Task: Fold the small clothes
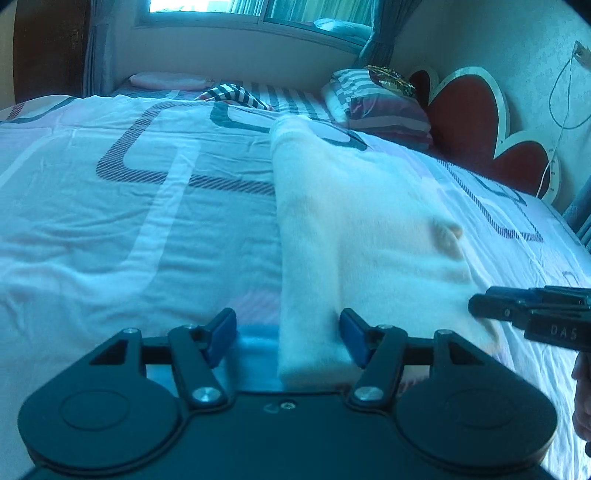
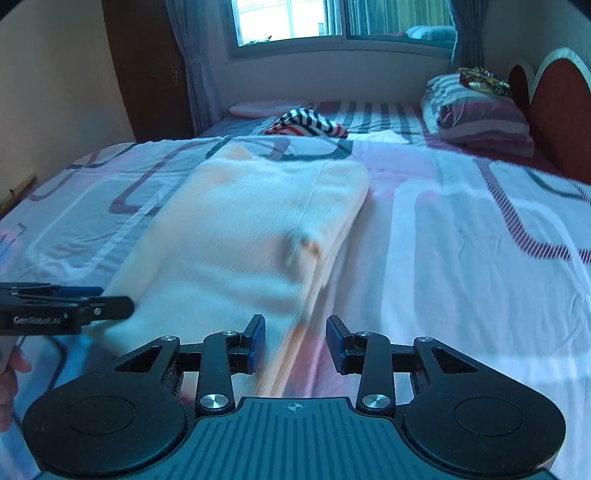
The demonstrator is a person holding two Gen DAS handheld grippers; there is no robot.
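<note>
A pale cream garment (image 1: 369, 229) lies folded into a long strip on the bed; it also shows in the right wrist view (image 2: 255, 229). My left gripper (image 1: 288, 336) is open, its jaws either side of the garment's near left corner. My right gripper (image 2: 295, 343) is open over the garment's near right edge, holding nothing. The right gripper shows from the side in the left wrist view (image 1: 480, 306), at the garment's right edge. The left gripper shows in the right wrist view (image 2: 122, 304) at the garment's left edge.
The bedsheet (image 1: 129, 221) is white and pink with dark line patterns. A striped cloth (image 2: 306, 123) lies at the far end. Striped pillows (image 2: 480, 110) sit by the red headboard (image 1: 472, 122). A window (image 2: 332, 18) is behind the bed.
</note>
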